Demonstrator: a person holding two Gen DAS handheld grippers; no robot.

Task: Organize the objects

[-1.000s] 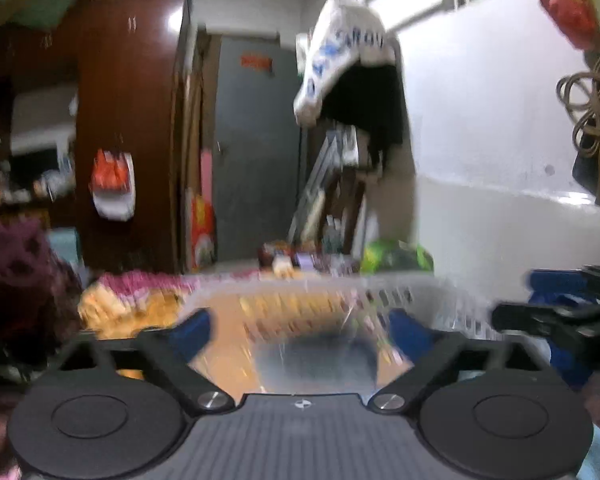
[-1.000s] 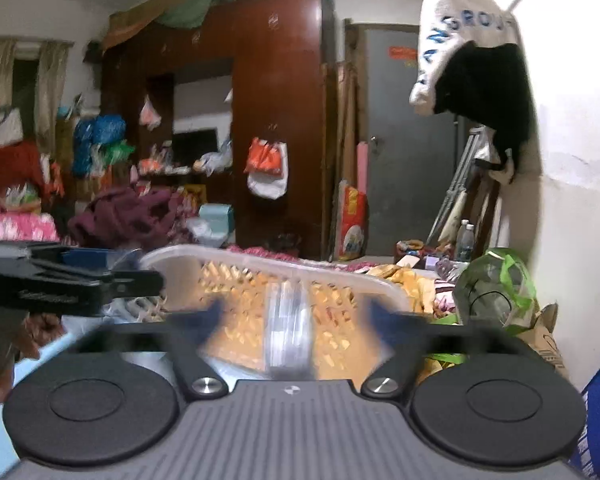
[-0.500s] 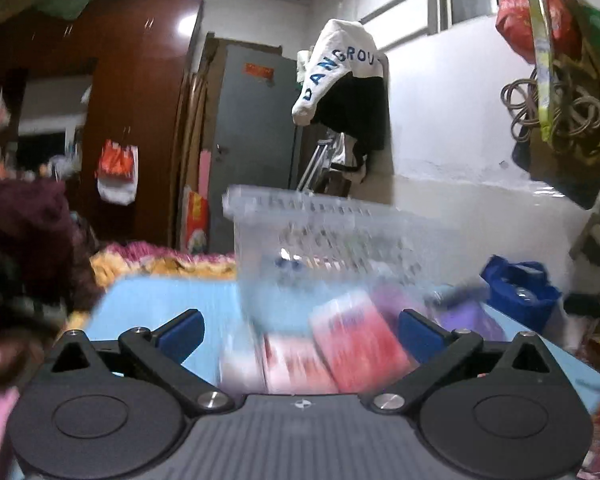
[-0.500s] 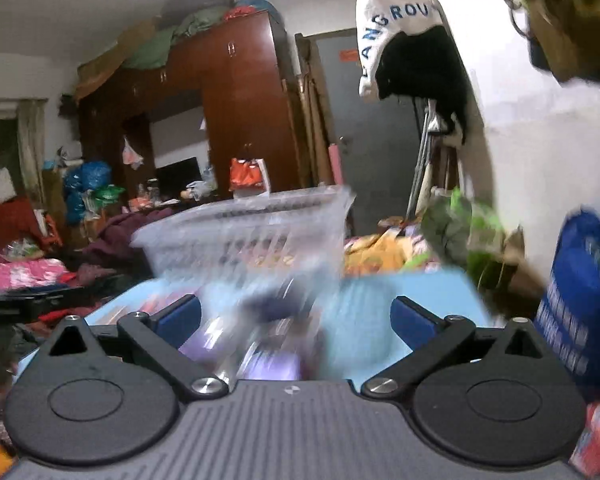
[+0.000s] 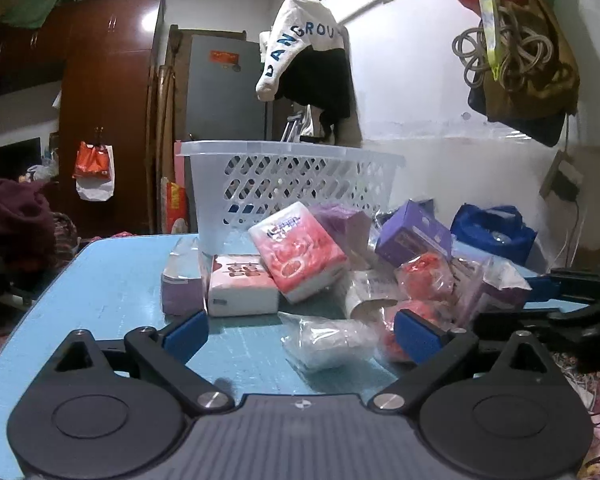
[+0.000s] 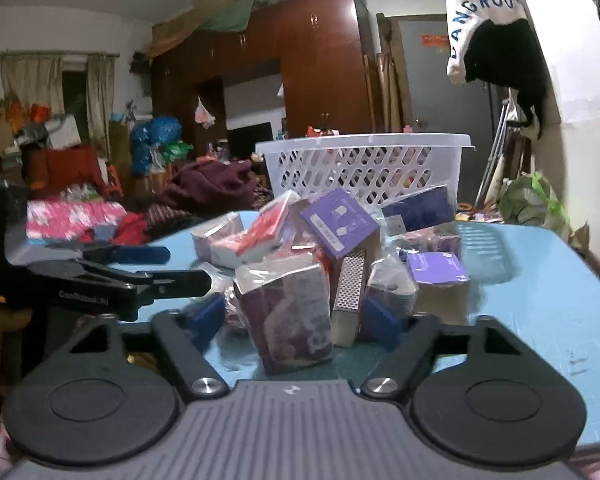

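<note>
A white lattice basket (image 5: 292,184) stands upright at the back of a blue table (image 5: 112,288); it also shows in the right wrist view (image 6: 364,168). In front of it lies a heap of packets: a pink tissue pack (image 5: 298,252), a white and red pack (image 5: 240,284), a purple box (image 5: 414,236), a clear bag (image 5: 328,340). My left gripper (image 5: 300,330) is open and empty, just short of the clear bag. My right gripper (image 6: 296,316) is open, its fingers either side of a dark purple wrapped pack (image 6: 288,316), not closed on it. A purple box (image 6: 340,224) leans behind it.
The right gripper shows at the right edge of the left wrist view (image 5: 560,312), the left gripper at the left of the right wrist view (image 6: 100,280). A blue bag (image 5: 496,232) sits by the white wall. Piles of clothes and bags (image 6: 208,184) lie beyond the table's left side.
Both grippers have dropped and drawn back. The basket, close in front of both cameras a second ago, now stands on the table, with the packets heaped before it.
</note>
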